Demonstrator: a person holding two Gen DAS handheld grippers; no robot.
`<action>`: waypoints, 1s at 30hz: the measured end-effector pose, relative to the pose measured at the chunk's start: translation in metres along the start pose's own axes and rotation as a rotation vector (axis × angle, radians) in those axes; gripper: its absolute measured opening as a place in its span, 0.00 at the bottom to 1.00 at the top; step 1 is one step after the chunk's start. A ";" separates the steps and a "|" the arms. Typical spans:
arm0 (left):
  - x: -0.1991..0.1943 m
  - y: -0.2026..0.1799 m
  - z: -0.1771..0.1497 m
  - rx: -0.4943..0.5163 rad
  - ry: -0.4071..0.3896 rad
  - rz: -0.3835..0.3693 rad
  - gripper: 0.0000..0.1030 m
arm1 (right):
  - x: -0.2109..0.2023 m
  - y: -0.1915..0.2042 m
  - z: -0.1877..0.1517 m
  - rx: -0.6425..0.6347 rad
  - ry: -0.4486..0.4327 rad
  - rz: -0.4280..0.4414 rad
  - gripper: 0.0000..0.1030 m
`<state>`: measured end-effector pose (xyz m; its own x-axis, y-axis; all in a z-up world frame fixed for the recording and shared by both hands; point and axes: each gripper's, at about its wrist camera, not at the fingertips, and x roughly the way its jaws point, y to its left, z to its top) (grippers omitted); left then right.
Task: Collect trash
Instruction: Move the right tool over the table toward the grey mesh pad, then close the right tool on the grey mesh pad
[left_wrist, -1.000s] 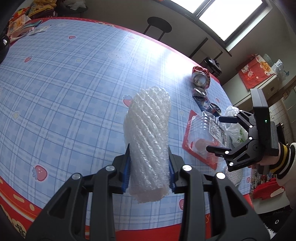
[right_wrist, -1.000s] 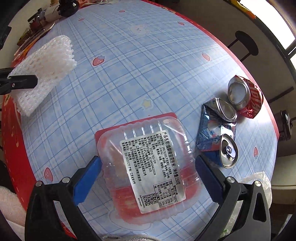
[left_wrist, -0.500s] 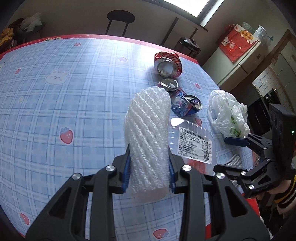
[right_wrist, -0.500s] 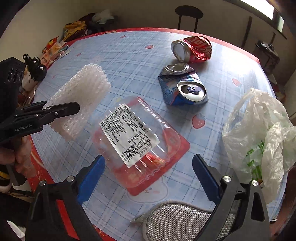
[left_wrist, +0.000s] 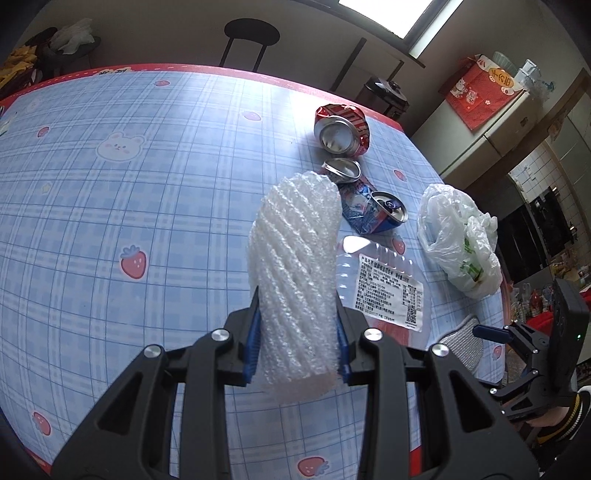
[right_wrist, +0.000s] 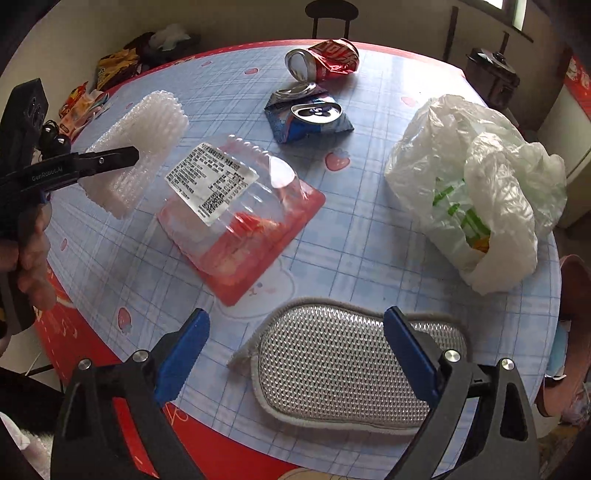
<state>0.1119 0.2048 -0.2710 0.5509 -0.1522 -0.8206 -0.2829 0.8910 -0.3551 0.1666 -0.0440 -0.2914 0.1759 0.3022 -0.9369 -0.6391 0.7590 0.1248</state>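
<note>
My left gripper (left_wrist: 298, 334) is shut on a white foam net sleeve (left_wrist: 295, 273) and holds it above the table; the sleeve also shows in the right wrist view (right_wrist: 138, 147). My right gripper (right_wrist: 295, 354) is open and empty above a grey mesh scrubbing pad (right_wrist: 347, 365). A clear plastic tray with a label on a red base (right_wrist: 236, 214) lies in the middle. A crushed red can (right_wrist: 325, 59) and a crushed blue can (right_wrist: 310, 118) lie beyond it. A white plastic bag (right_wrist: 476, 188) sits open at the right.
The round table (left_wrist: 110, 184) has a blue checked cloth with a red rim. Snack packets (right_wrist: 96, 85) lie at the far left edge. A black stool (left_wrist: 251, 37) stands behind the table. A cupboard (left_wrist: 491, 122) stands at the right.
My right gripper has drawn back toward the near table edge, off the plastic tray and over the mesh pad. My left gripper still holds the foam sleeve and has shifted a little.
</note>
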 end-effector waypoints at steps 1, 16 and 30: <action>-0.003 0.003 -0.004 -0.009 0.001 0.000 0.34 | 0.001 0.001 -0.006 0.003 0.010 -0.007 0.91; -0.028 0.014 -0.036 -0.041 -0.012 -0.003 0.34 | 0.030 0.030 -0.038 -0.188 0.081 -0.227 0.92; -0.050 0.013 -0.038 -0.040 -0.051 -0.036 0.34 | -0.020 0.019 -0.030 -0.161 -0.002 -0.195 0.36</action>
<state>0.0507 0.2076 -0.2520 0.6006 -0.1612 -0.7832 -0.2927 0.8672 -0.4029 0.1278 -0.0529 -0.2801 0.3086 0.1604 -0.9376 -0.7040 0.7014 -0.1117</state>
